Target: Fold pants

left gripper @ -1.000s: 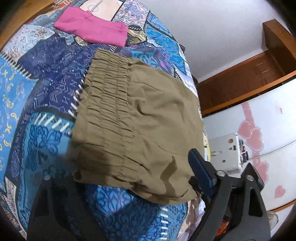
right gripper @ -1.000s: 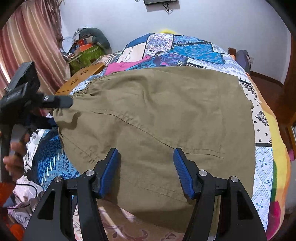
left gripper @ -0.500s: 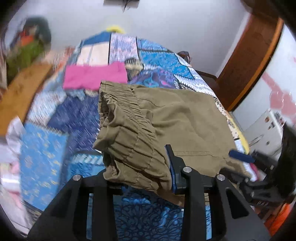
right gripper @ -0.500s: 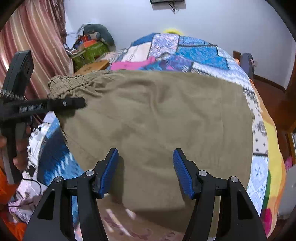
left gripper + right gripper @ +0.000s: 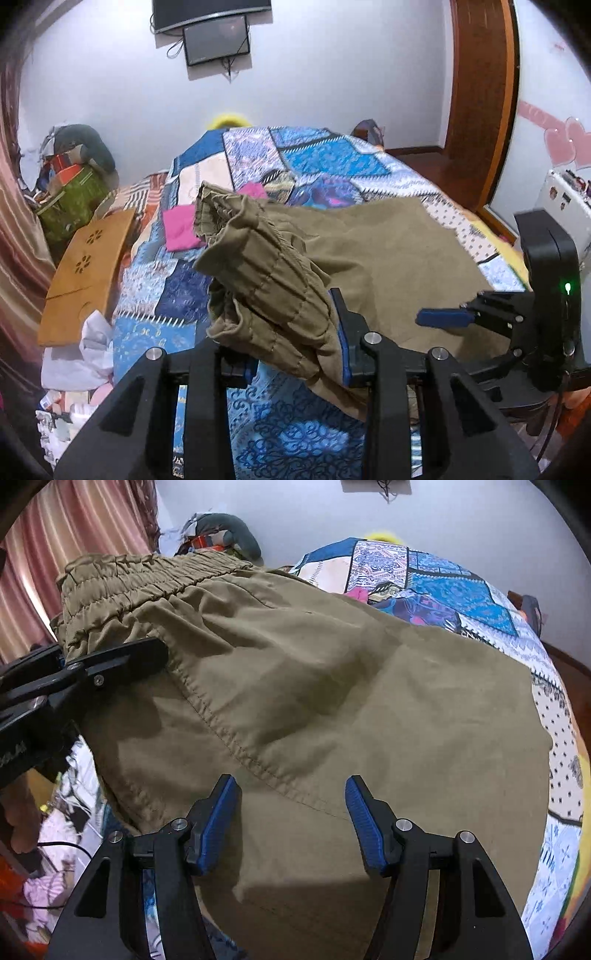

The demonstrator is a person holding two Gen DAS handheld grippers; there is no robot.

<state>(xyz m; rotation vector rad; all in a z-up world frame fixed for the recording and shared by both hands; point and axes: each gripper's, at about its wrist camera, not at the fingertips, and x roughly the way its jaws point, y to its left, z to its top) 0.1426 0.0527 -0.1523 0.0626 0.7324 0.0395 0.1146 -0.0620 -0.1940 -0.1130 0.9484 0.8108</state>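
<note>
One pair of olive pants (image 5: 388, 251) lies on the bed (image 5: 314, 158); left gripper (image 5: 295, 354) clamps its gathered waistband (image 5: 266, 288), right gripper (image 5: 291, 819) is wide open, holding nothing.

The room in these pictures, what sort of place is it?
Most likely a bedroom at home. A bed with a patchwork quilt fills the middle, a screen hangs on the wall, pink curtains hang at one side, and olive pants lie on the bed.

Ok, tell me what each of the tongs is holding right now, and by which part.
The left tongs are shut on the olive pants, gripping the bunched elastic waistband. The right tongs are open over the fabric, holding nothing.
</note>
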